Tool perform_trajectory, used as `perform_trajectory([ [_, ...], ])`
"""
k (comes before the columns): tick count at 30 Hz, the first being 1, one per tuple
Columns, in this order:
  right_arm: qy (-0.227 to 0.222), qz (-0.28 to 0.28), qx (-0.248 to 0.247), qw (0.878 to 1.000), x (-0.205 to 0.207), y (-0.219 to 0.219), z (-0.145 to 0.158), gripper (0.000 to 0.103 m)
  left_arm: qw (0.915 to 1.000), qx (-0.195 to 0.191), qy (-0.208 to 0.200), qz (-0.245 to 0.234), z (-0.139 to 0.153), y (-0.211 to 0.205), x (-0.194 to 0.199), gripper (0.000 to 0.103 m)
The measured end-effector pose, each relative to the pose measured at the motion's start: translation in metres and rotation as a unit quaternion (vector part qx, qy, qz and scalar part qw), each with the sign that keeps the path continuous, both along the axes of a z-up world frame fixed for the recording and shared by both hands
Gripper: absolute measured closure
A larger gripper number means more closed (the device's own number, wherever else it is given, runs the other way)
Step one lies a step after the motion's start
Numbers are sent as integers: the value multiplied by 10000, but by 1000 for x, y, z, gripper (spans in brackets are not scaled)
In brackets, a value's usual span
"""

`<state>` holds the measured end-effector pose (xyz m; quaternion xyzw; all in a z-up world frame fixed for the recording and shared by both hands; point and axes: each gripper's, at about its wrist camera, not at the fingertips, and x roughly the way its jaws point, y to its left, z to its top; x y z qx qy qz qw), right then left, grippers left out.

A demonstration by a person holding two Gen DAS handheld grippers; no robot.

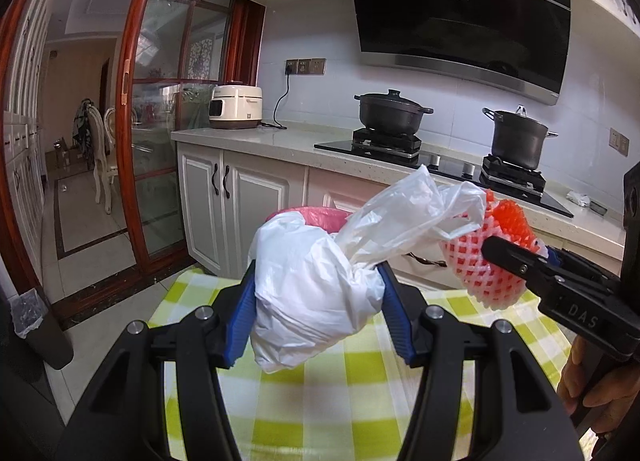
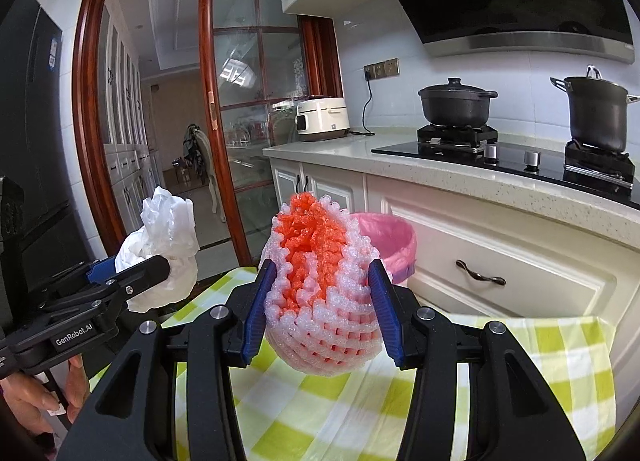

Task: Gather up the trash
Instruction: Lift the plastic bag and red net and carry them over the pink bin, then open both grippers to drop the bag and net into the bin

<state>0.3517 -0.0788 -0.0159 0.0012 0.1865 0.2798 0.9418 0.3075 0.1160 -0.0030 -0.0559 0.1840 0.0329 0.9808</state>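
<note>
Trash is in both grippers: left gripper is closed on a crumpled white plastic bag, right gripper on a pink-and-orange foam fruit net. Pink-lined bin stands behind, upper right of the net, so nearer the right gripper.

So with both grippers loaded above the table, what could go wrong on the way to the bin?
The white plastic bag hangs loose in the left gripper and could slip out. The foam fruit net in the right gripper is springy and may pop free. Both loads may crowd the pink-lined bin.
</note>
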Motion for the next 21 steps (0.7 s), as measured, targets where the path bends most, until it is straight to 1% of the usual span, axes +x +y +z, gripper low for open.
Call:
perform_trajectory([
  [6,55,14,6,10000,57,6,1,56,10000,2,-6,-21,7,12,67,47],
  [11,160,66,108,9998,113,13,-4,56,9999,-20,11,-120,12,25,138,46],
  [16,289,131,107,9994,172,31,-20,56,9997,96,39,-217,11,32,204,44],
  [21,402,170,108,9990,224,47,-45,56,9992,16,178,-347,-5,45,274,41],
])
